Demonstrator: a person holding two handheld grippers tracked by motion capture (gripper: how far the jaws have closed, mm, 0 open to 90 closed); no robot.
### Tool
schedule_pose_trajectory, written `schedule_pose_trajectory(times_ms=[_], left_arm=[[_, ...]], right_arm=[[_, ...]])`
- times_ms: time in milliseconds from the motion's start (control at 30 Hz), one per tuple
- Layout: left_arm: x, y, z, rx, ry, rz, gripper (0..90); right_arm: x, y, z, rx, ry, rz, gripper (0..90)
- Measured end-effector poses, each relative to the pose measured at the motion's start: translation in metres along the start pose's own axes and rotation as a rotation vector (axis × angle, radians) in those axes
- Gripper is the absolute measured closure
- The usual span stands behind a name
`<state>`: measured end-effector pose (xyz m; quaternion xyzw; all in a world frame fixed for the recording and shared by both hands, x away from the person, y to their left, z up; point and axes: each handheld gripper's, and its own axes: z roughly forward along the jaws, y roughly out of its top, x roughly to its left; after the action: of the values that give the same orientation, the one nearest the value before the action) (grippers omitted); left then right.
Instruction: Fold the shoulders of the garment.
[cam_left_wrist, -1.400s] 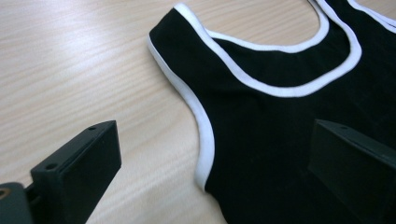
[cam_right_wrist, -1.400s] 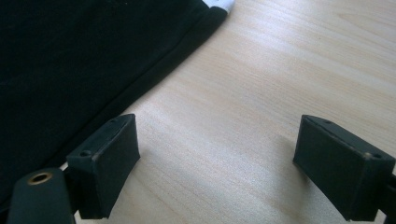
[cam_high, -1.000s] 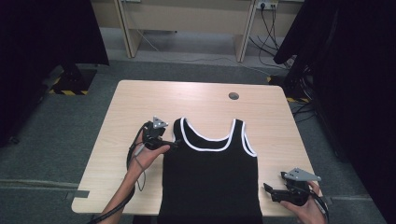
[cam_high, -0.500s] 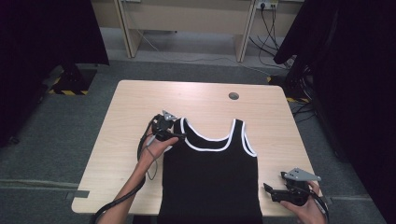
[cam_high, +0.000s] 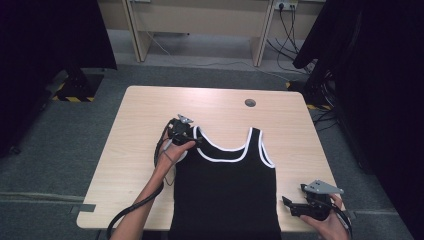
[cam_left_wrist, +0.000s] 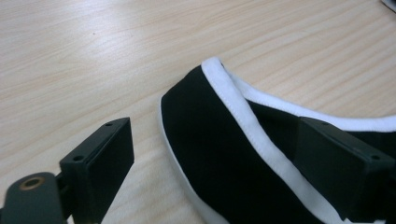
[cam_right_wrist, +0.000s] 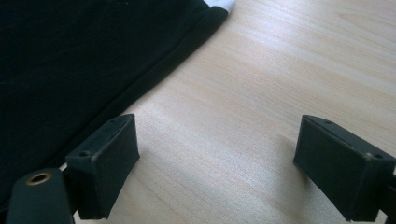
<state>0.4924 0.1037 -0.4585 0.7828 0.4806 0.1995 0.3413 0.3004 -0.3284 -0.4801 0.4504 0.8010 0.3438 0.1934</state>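
Left gripper (cam_high: 196, 141) at frame centre-left: jaws apart, closing around tank top (cam_high: 225, 195) strap (cam_left_wrist: 224, 154), unclamped. Right gripper (cam_high: 292, 207) lower right: released, over bare table (cam_high: 140, 150).

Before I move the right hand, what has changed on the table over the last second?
The left gripper moved across the table to the tank top's left shoulder strap. Its jaws have been closing and now straddle the strap without pinching it. The right gripper stayed open at the near right edge; the top lies flat as before.
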Motion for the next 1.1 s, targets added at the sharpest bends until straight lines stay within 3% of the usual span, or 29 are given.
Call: schedule_pose_trajectory(times_ms=[333,567,667,767,867,1100], left_arm=[[-0.001,0.009,0.021,0.013,0.011,0.026,25.7],[-0.002,0.007,0.029,0.001,0.018,0.048,50.2],[-0.004,0.007,0.028,-0.005,0.014,0.054,62.9],[-0.007,0.006,0.027,-0.005,0.007,0.054,69.7],[-0.008,0.007,0.023,-0.019,0.006,0.050,73.6],[-0.012,0.010,0.005,-0.056,-0.045,0.040,75.2]], right_arm=[[0.000,0.000,0.000,0.000,0.001,0.000,14.1],[0.000,0.000,0.000,0.000,0.001,-0.002,14.1],[0.000,0.000,0.000,0.000,0.001,-0.001,14.2],[0.000,0.000,0.000,-0.001,0.001,-0.002,14.1],[0.000,0.000,0.000,-0.001,0.001,-0.001,14.1],[0.000,0.000,0.000,-0.002,0.001,-0.002,14.1]])
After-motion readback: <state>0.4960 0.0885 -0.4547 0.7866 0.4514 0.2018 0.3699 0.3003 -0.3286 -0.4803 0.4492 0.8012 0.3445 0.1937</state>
